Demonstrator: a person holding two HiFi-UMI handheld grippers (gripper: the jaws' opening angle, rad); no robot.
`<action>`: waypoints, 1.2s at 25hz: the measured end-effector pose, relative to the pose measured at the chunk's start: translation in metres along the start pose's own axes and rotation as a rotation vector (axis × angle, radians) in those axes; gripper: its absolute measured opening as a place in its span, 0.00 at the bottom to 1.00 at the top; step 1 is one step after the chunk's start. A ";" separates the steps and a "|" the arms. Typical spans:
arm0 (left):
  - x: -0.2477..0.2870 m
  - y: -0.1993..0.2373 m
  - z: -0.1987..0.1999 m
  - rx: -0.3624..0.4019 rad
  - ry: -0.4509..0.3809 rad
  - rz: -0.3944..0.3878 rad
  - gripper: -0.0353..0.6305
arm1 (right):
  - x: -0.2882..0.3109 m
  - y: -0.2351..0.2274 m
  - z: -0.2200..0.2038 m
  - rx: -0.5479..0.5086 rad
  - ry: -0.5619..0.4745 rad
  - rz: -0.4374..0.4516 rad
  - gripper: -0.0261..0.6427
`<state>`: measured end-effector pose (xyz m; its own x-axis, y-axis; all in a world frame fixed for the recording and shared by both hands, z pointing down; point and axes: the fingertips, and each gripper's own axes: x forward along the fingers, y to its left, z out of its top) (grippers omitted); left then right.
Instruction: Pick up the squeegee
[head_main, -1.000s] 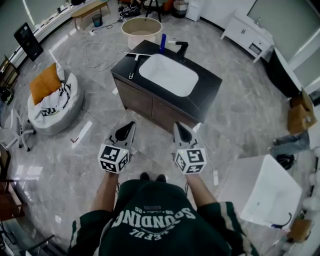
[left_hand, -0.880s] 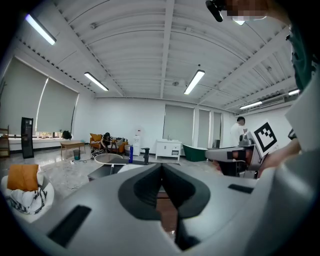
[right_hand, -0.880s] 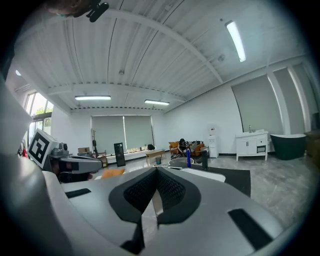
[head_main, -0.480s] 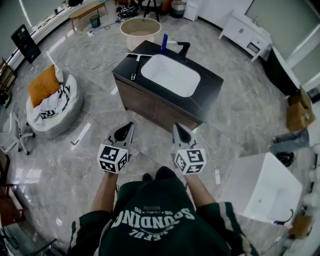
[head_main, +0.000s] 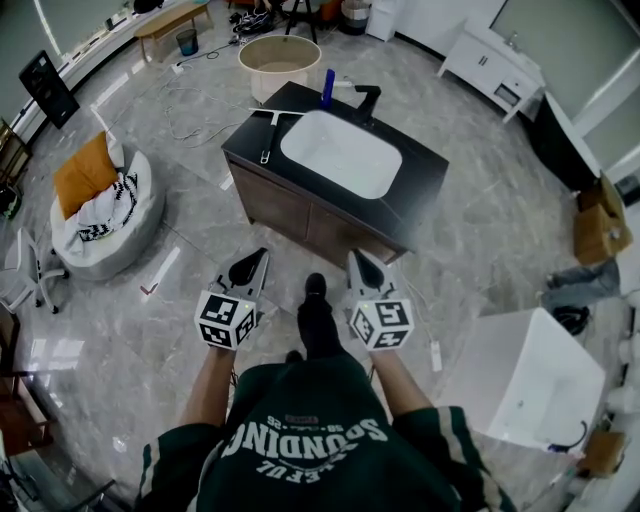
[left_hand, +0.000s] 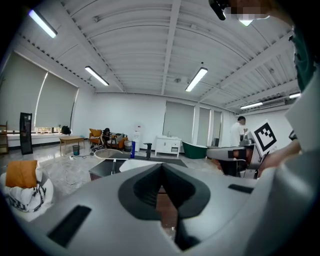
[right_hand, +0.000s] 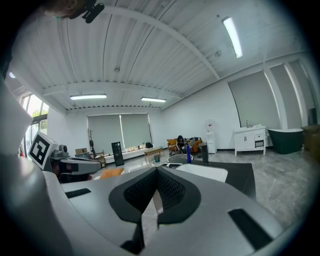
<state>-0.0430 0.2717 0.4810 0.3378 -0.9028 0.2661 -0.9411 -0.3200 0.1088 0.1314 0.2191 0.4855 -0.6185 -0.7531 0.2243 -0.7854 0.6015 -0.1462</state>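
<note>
Bright ceiling strip lights (left_hand: 197, 79), fisheye warping, dark corners

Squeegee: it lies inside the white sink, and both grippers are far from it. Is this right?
Not quite. The squeegee lies on the black counter left of the sink, not inside it; the head view shows this. The left gripper and right gripper are far from it.

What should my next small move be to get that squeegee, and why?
Probably a step forward toward the left end of the vanity counter. The squeegee lies there beside the basin, while the left gripper and right gripper are both shut, empty and over the floor, well short of it.
</note>
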 end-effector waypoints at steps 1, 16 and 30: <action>0.004 0.003 0.000 -0.001 0.003 0.003 0.06 | 0.005 -0.002 0.000 0.001 0.001 0.004 0.04; 0.103 0.082 0.017 -0.005 0.047 0.039 0.06 | 0.133 -0.049 0.015 0.025 0.030 0.034 0.04; 0.235 0.155 0.068 -0.015 0.075 0.077 0.06 | 0.272 -0.121 0.063 0.014 0.050 0.061 0.04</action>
<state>-0.1106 -0.0094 0.4947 0.2651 -0.9005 0.3447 -0.9642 -0.2458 0.0995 0.0567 -0.0756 0.5033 -0.6636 -0.7004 0.2628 -0.7466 0.6419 -0.1746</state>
